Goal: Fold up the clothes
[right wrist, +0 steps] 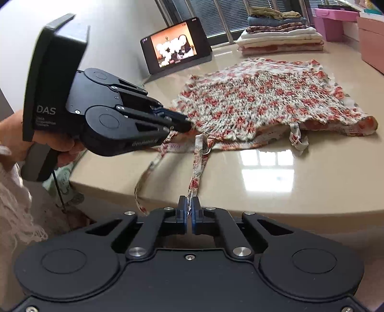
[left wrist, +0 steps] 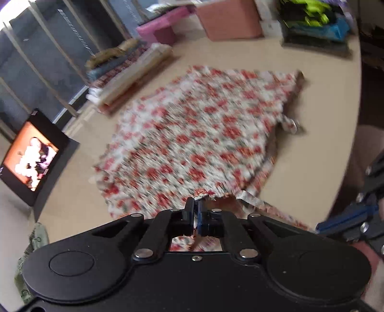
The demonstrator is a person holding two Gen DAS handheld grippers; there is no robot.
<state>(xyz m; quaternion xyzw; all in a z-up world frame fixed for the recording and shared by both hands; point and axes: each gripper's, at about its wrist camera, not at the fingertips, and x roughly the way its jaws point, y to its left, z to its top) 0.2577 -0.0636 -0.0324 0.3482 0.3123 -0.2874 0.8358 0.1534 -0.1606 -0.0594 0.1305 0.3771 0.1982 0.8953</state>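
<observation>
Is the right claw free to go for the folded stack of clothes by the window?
Probably not yet: the right claw is shut on a floral strap of the red-and-white floral top, and the folded stack lies beyond it across the beige table.

Daylight fills both my views, coming from the windows (right wrist: 216, 16) behind the table (right wrist: 312, 180). In my right wrist view the polished tabletop throws back a bright window-pane glare (right wrist: 267, 165) near its front edge, and the picture is sharp. My left wrist view is smeared: the floral top (left wrist: 199, 134) and the folded stack (left wrist: 124, 72) behind it are streaked with motion blur, while the gripper body close to the lens stays crisp. The screen (left wrist: 31, 156) glows overexposed, its whites blown out. Both fisheye pictures bend straight edges and darken at the corners. Shadows under the cloth are soft.
</observation>
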